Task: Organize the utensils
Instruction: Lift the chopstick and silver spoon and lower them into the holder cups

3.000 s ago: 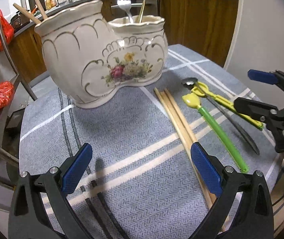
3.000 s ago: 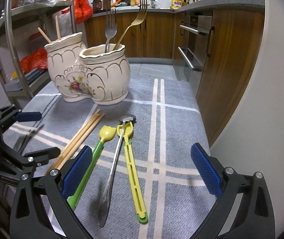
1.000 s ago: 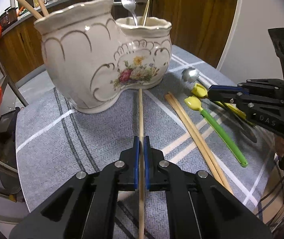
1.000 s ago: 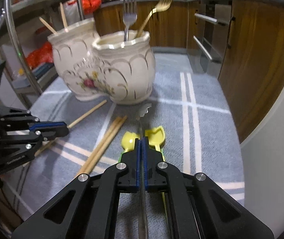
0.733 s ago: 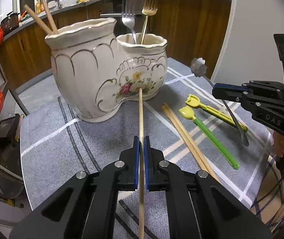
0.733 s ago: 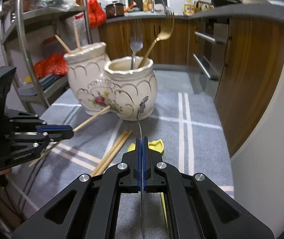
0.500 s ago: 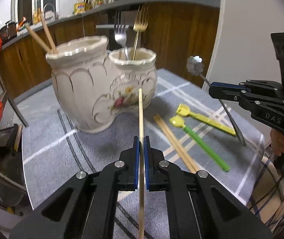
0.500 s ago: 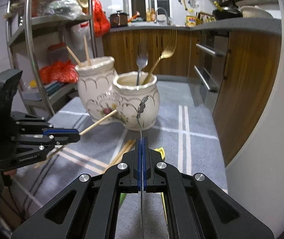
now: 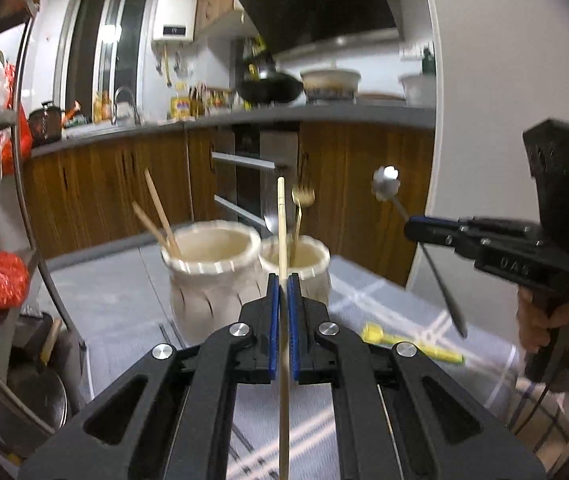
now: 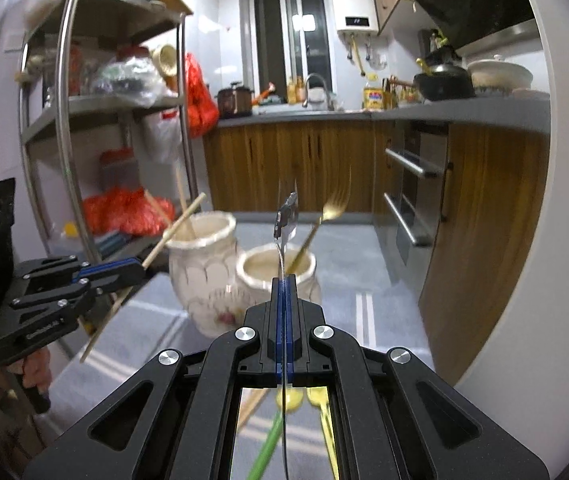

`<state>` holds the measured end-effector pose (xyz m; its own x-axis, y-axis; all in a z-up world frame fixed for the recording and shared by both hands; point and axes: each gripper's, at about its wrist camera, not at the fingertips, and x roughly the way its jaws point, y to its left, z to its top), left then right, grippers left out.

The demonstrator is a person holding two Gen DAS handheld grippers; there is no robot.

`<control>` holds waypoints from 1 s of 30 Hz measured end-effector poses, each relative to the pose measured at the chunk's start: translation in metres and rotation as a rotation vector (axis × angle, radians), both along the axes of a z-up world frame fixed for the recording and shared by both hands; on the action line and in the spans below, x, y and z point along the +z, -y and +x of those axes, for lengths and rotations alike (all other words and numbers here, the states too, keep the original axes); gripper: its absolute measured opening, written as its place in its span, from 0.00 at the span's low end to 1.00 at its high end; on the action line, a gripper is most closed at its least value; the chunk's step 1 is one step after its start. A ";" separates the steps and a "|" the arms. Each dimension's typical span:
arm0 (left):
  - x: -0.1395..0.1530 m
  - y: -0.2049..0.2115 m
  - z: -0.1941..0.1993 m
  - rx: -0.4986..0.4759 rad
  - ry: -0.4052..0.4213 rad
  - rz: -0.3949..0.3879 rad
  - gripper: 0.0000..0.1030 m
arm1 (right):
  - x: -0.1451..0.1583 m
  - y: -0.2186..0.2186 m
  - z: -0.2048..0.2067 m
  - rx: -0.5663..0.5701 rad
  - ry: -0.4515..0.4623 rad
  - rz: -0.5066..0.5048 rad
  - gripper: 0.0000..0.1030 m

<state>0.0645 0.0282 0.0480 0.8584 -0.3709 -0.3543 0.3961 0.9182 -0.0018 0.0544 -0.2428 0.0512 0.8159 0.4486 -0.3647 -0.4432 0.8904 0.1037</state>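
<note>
My left gripper [image 9: 283, 280] is shut on a wooden chopstick [image 9: 282, 232] and holds it raised, tip pointing over the cream two-pot ceramic holder [image 9: 208, 276]. My right gripper [image 10: 283, 282] is shut on a metal spoon [image 10: 286, 218], lifted above the holder [image 10: 204, 264]. The holder's taller pot has two chopsticks [image 9: 156, 216]; the lower pot [image 10: 276, 276] has a gold fork [image 10: 334, 206]. A yellow utensil [image 9: 404, 344] lies on the cloth. The right gripper with the spoon [image 9: 386, 186] shows in the left wrist view, the left gripper [image 10: 116, 268] in the right wrist view.
A green-handled utensil [image 10: 268, 444], a yellow one [image 10: 326, 420] and loose chopsticks [image 10: 252, 404] lie on the grey checked cloth [image 10: 348, 312] under my right gripper. A metal shelf rack [image 10: 64, 128] stands left. Wooden kitchen cabinets [image 10: 304, 164] are behind.
Both grippers have risen well above the table, carrying the chopstick and the spoon up; the holder now sits lower and farther in both views.
</note>
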 end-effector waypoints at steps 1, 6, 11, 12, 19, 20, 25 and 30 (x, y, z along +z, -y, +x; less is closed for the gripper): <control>0.006 -0.002 0.005 0.003 0.020 -0.008 0.04 | 0.004 0.000 0.004 -0.005 0.014 0.010 0.02; 0.032 -0.016 0.035 0.026 0.078 -0.092 0.04 | 0.020 -0.001 0.027 -0.014 0.047 0.079 0.02; 0.050 -0.034 0.072 0.014 0.072 -0.232 0.04 | 0.031 -0.002 0.059 -0.008 0.044 0.185 0.02; 0.053 -0.036 0.081 0.017 0.072 -0.259 0.04 | 0.032 -0.003 0.065 -0.006 0.042 0.202 0.02; 0.055 -0.025 0.115 0.070 0.108 -0.270 0.04 | 0.031 -0.014 0.097 -0.022 0.065 0.273 0.02; 0.054 -0.022 0.116 0.077 0.112 -0.267 0.04 | 0.029 -0.017 0.101 -0.023 0.075 0.280 0.02; 0.045 -0.004 0.123 0.124 0.156 -0.198 0.04 | 0.013 -0.028 0.113 -0.055 0.093 0.291 0.02; 0.031 0.016 0.120 0.160 0.231 -0.070 0.04 | -0.002 -0.037 0.118 -0.082 0.108 0.264 0.02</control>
